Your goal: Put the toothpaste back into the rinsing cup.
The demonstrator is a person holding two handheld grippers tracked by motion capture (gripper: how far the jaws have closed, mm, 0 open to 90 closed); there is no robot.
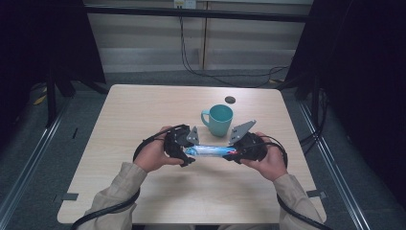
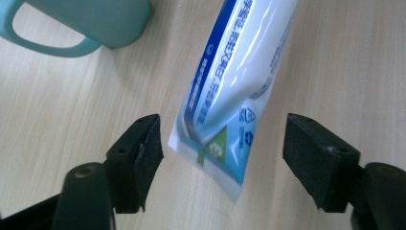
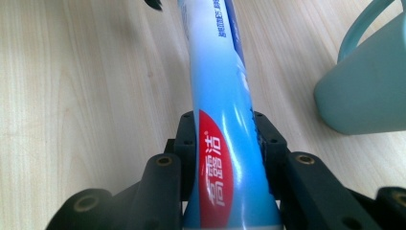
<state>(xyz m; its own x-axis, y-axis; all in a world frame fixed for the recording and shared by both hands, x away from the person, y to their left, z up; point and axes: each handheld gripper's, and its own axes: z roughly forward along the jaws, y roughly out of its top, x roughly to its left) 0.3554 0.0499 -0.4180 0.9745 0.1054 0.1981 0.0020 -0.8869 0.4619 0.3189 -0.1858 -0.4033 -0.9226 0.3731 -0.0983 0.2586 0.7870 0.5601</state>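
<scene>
Now the right gripper (image 3: 225,139) clamps the tube (image 1: 210,151) near the mug (image 1: 219,119), steadying it so the left gripper (image 2: 222,143), jaws apart, can take its crimped end.

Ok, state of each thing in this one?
Toothpaste tube: off the table, level between the tools.
Right tool: shut on the tube's red-labelled end.
Left tool: open, crimped tube end between its pads, untouched.
Teal mug: upright on the table, handle to its left in the high view.

light wooden table (image 1: 143,110) bearing a teal mug (image 1: 219,120).
</scene>
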